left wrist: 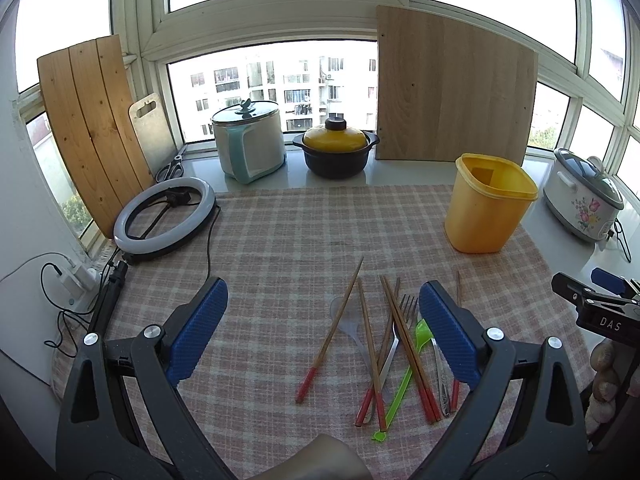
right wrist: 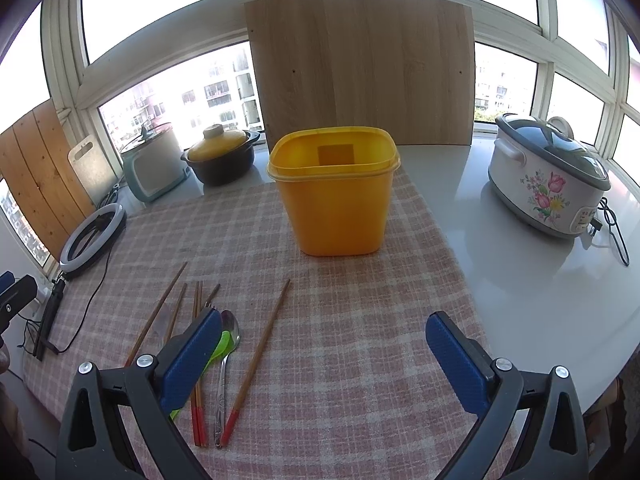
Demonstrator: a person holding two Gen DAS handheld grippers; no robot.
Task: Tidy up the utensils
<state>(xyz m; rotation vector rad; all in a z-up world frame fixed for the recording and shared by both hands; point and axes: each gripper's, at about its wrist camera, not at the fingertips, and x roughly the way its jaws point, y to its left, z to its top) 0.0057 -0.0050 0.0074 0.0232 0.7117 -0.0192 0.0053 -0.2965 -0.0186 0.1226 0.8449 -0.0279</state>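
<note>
Left gripper point(left wrist: 322, 326): jaws wide apart, holding nothing, hovering over the checked cloth point(left wrist: 280, 240) that covers the counter point(right wrist: 540, 280). Ring light point(left wrist: 164, 216) lies flat at the cloth's left edge. White electric pot point(left wrist: 250, 142) and black casserole with yellow lid point(left wrist: 335, 148) stand at the window sill.

Utensils lie loose on the cloth, in a heap between the two grippers: red-tipped chopsticks point(left wrist: 408, 344), several crossing one another; a metal fork point(left wrist: 394, 338); a green plastic spoon point(left wrist: 408, 372); a clear plastic spoon point(left wrist: 348, 318); a metal spoon point(right wrist: 226, 364). One chopstick point(right wrist: 256, 360) lies apart, right of the heap.

Yellow container point(right wrist: 334, 192): upright, open, beyond the heap, not touching it.

Right gripper point(right wrist: 324, 352): jaws wide apart, holding nothing. Floral rice cooker point(right wrist: 548, 176) stands on bare counter, far right.
</note>
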